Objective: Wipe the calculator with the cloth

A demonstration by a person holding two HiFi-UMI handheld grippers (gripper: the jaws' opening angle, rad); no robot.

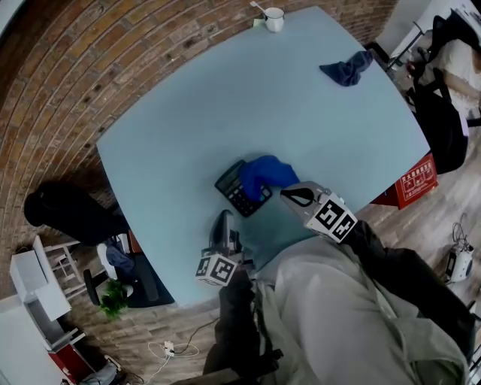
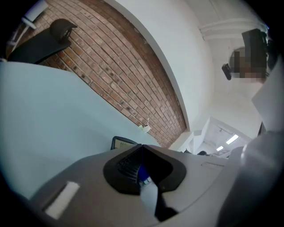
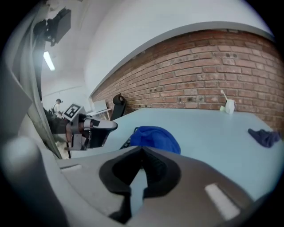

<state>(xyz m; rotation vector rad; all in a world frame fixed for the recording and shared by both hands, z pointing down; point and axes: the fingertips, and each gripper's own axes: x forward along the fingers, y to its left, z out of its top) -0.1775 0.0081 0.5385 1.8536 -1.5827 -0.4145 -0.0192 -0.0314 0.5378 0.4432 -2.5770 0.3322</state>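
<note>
Grey left gripper [image 1: 224, 219], clenched empty, hovered at the calculator's [image 1: 233, 192] six o'clock. Blue cloth [image 1: 267, 173] covered its three o'clock side. The right gripper [image 1: 291, 196], also clenched empty, sat at four. Shoving the ungripped cloth might skid the calculator. A white cup [image 1: 275, 18], far off at one o'clock, held a thin stick.

no legible text anywhere, white print on the red crate [image 1: 415, 180] too small to read
</note>
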